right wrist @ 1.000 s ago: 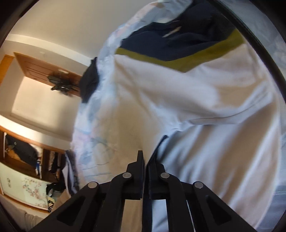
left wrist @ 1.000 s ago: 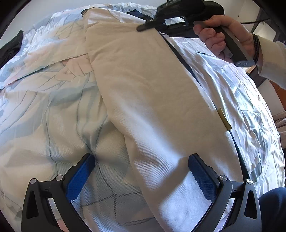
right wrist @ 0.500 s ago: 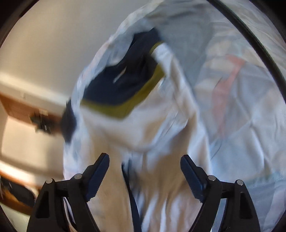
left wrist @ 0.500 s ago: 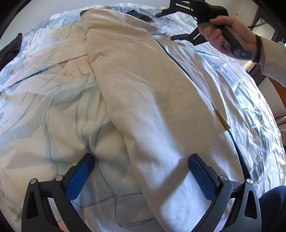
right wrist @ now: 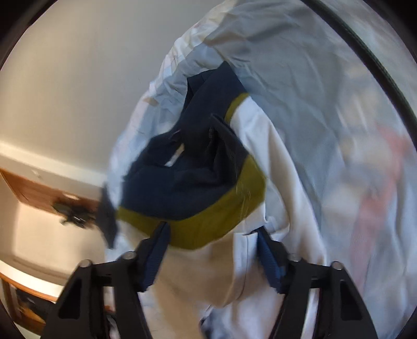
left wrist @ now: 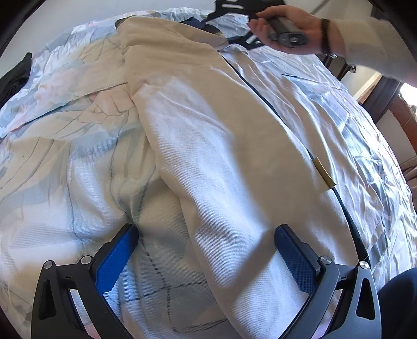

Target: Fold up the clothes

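Observation:
A cream shirt (left wrist: 221, 143) lies folded lengthwise on the bed, its navy collar (right wrist: 182, 187) with an olive band (right wrist: 208, 224) at the far end. My left gripper (left wrist: 206, 229) hovers open over the shirt's near end, its blue pads (left wrist: 294, 258) wide apart and gripping nothing. A hand (left wrist: 294, 23) holds my right gripper (left wrist: 219, 28) at the collar end. In the right wrist view my right gripper (right wrist: 211, 234) has its jaws closing, with the shirt's cream cloth just below the olive band between them; the pads do not press on it.
A crumpled floral sheet (left wrist: 65, 156) covers the bed under the shirt. A black garment (left wrist: 13, 75) lies at the bed's far left edge. Wooden furniture (left wrist: 401, 114) stands past the right edge. A dark trouser leg (left wrist: 398, 300) is at the lower right.
My right gripper let go of the shirt's edge, opened wide, swung over to the collar and rolled; its jaws now stand narrower than half a second ago. The left gripper has stayed put.

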